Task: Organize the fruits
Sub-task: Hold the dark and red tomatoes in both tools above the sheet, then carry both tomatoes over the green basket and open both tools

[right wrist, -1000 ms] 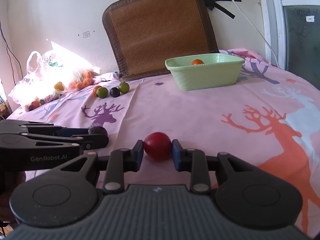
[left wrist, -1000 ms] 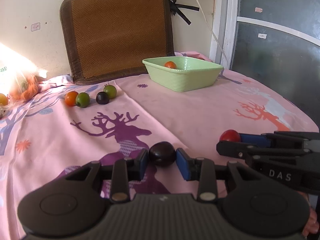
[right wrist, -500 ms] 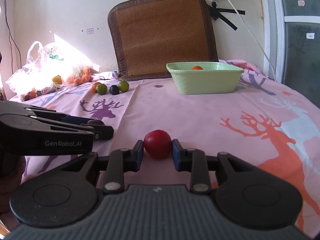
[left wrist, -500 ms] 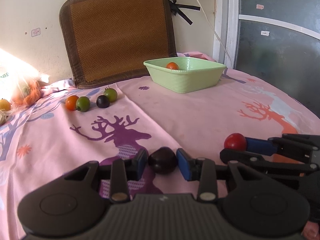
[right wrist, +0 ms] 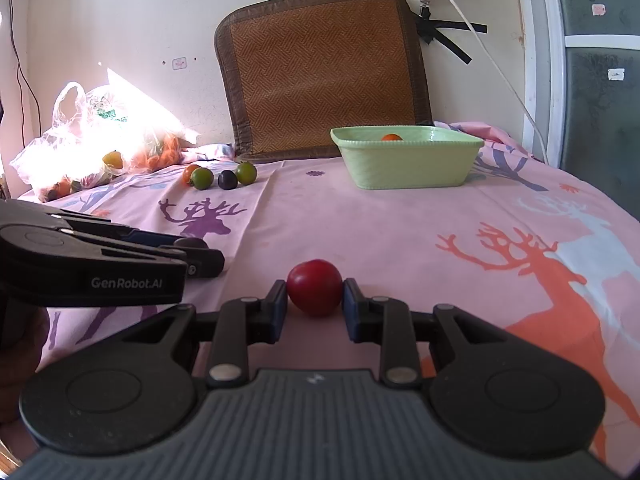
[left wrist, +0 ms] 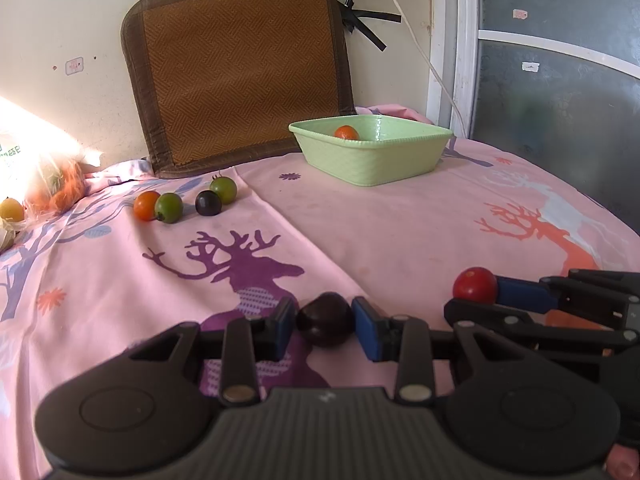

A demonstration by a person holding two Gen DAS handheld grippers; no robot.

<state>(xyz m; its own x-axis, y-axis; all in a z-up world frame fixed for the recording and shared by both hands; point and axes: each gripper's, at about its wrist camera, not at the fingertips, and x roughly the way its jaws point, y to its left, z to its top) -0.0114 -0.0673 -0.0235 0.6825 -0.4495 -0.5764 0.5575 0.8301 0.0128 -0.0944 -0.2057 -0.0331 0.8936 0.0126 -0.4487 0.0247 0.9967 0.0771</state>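
Observation:
My left gripper (left wrist: pixel 325 325) is shut on a dark purple fruit (left wrist: pixel 325 320) low over the pink cloth. My right gripper (right wrist: pixel 315 300) is shut on a red fruit (right wrist: pixel 315 287); it shows at the right of the left wrist view (left wrist: pixel 474 285). A light green basket (left wrist: pixel 372 152) stands at the back and holds one orange fruit (left wrist: pixel 346 132). A row of loose fruits lies at the back left: orange (left wrist: pixel 146 205), green (left wrist: pixel 169 207), dark (left wrist: pixel 208 203), green (left wrist: pixel 223 189).
A brown woven cushion (left wrist: pixel 240 68) leans on the wall behind the fruits. A plastic bag of fruit (right wrist: pixel 92 148) lies at the far left. A white cable (right wrist: pixel 496 68) hangs down the wall near a grey door (left wrist: pixel 560 120) at the right.
Both grippers have drawn back and sunk slightly toward the cloth, each still holding its fruit. The basket and loose fruits have not moved.

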